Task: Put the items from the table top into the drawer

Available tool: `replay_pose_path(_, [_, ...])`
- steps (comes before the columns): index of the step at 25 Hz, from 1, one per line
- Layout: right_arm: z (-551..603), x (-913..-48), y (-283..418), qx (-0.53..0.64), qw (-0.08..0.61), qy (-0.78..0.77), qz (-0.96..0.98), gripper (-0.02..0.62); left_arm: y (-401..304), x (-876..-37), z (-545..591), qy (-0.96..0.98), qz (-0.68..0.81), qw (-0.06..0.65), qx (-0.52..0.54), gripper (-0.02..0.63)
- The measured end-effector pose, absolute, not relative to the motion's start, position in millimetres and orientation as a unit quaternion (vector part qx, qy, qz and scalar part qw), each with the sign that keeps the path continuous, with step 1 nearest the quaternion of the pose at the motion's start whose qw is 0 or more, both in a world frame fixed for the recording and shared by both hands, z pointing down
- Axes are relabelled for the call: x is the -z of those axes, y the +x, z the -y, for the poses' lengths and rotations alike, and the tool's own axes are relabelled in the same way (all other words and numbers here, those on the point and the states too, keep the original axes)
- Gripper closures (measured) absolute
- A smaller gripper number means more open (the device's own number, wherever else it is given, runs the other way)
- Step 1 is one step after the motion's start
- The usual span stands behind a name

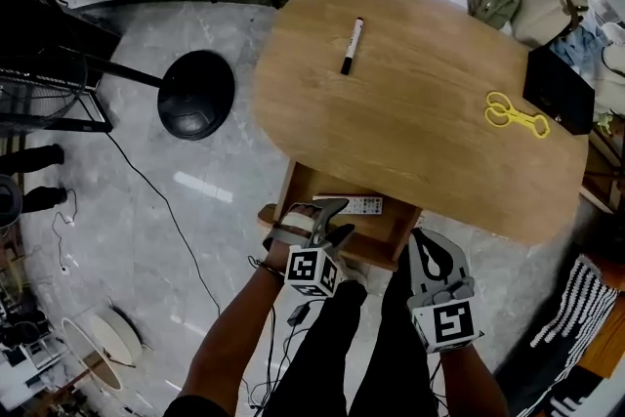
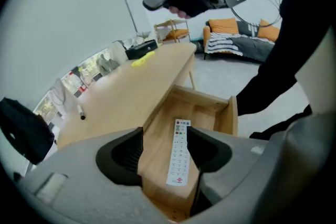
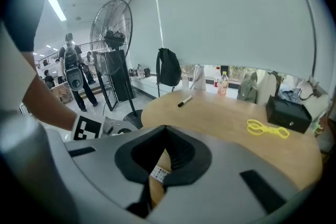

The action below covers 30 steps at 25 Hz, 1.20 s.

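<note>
Marker (image 1: 352, 46): on table (image 1: 420, 34), well apart from drawer (image 1: 296, 195); light, stiff, likely to roll; take mid-barrel.
Scissors (image 1: 516, 115): table's right end; light, rigid; take at pivot.
Left gripper (image 2: 165, 132): jaws apart, empty, above remote (image 2: 179, 152).
Right gripper (image 3: 165, 129): jaws together, empty.

Bright even light, white ceiling strip light (image 3: 55, 7) glowing at ten o'clock, glare streak on grey marble floor (image 1: 200, 187), fisheye-bent, dark-cornered gripper views
</note>
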State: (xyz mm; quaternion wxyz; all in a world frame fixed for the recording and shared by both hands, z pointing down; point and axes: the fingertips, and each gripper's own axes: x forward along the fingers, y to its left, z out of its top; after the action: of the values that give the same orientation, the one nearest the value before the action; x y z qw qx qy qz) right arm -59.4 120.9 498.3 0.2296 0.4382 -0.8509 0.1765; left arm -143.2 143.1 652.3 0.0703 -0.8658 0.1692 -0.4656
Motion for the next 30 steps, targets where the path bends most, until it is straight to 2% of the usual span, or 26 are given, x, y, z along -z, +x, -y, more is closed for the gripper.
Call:
replay_pose_path(4, [-104, -473, -62, -0.162, 0.218, 0.44, 0.856, 0.595, -153, -601, -131, -0.873, -0.277, -0.016, 0.401, 0.343])
replay_pose_path(7, [-95, -462, -64, -0.157, 0.212, 0.438, 0.86, 0.595, -157, -571, -114, -0.865, -0.351, -0.066, 0.353, 0.377])
replay_pose_path(11, [-83, -459, -64, -0.165, 0.212, 0.429, 0.862, 0.595, -156, -542, -82, -0.847, -0.423, -0.095, 0.307, 0.425])
replay_pose_path(15, [-60, -457, -63, -0.163, 0.209, 0.422, 0.867, 0.595, -163, -524, -37, -0.825, -0.477, -0.1, 0.286, 0.528])
replay_pose_path(20, [-30, -468, -54, -0.165, 0.213, 0.418, 0.867, 0.595, -172, -526, 19, -0.807, -0.508, -0.128, 0.274, 0.588])
replay_pose_path(30, [23, -483, -26, -0.189, 0.207, 0.416, 0.865, 0.595, -167, -547, 111, -0.777, -0.542, -0.169, 0.272, 0.586])
